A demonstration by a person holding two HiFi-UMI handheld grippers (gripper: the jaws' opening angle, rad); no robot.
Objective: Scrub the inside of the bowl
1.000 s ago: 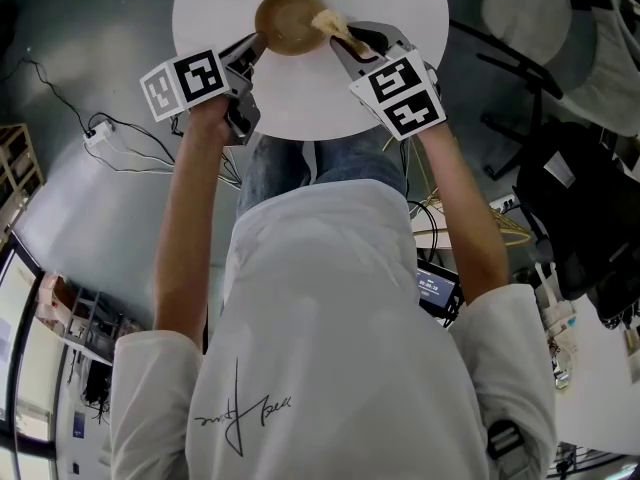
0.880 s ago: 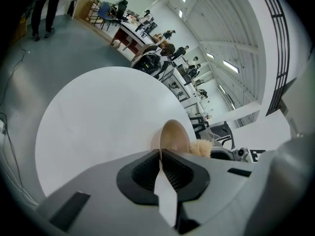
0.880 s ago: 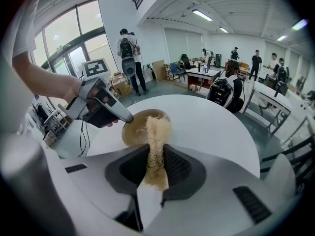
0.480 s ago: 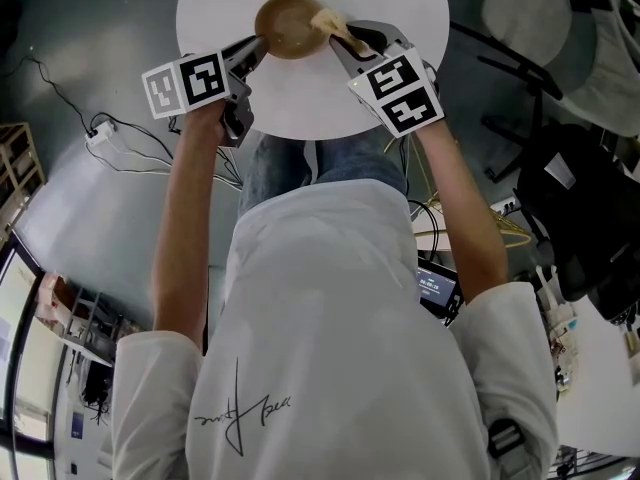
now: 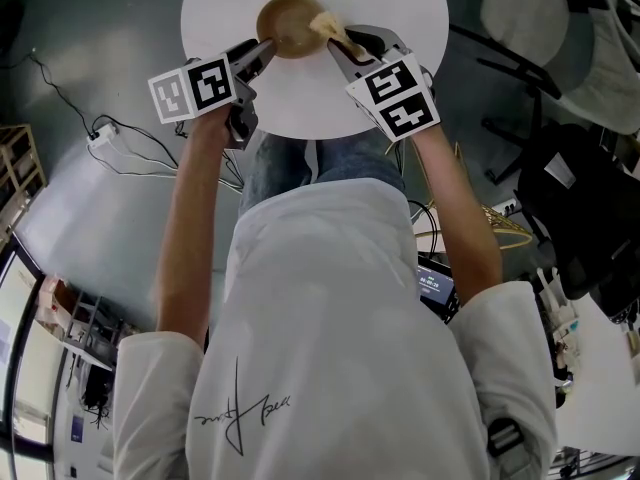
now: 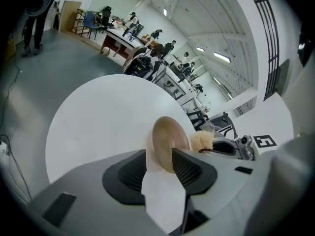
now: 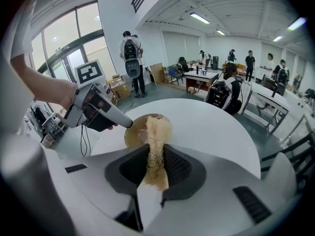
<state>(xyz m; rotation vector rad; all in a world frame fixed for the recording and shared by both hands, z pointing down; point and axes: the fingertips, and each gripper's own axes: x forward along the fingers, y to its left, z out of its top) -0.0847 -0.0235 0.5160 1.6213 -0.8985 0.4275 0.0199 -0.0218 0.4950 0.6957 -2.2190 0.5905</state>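
Observation:
A brown wooden bowl (image 5: 288, 23) sits on the round white table (image 5: 400, 8). My left gripper (image 5: 262, 50) reaches its near-left rim. Its jaws have just been opening. In the left gripper view the bowl's rim (image 6: 170, 141) stands between the parted jaws, with a gap on the left side. My right gripper (image 5: 340, 40) is shut on a pale fibrous scrubber (image 7: 155, 146). The scrubber's tip (image 5: 328, 23) rests at the bowl's right rim, over the inside (image 7: 135, 132).
The table's edge runs just in front of both grippers. A white cable and power strip (image 5: 100, 136) lie on the grey floor at left. A black chair (image 5: 570, 218) stands at right. People and desks fill the far room (image 7: 231, 77).
The left gripper's marker cube has shifted slightly to the right and rolled a little. The bowl, the scrubber and the right gripper stay where they were.

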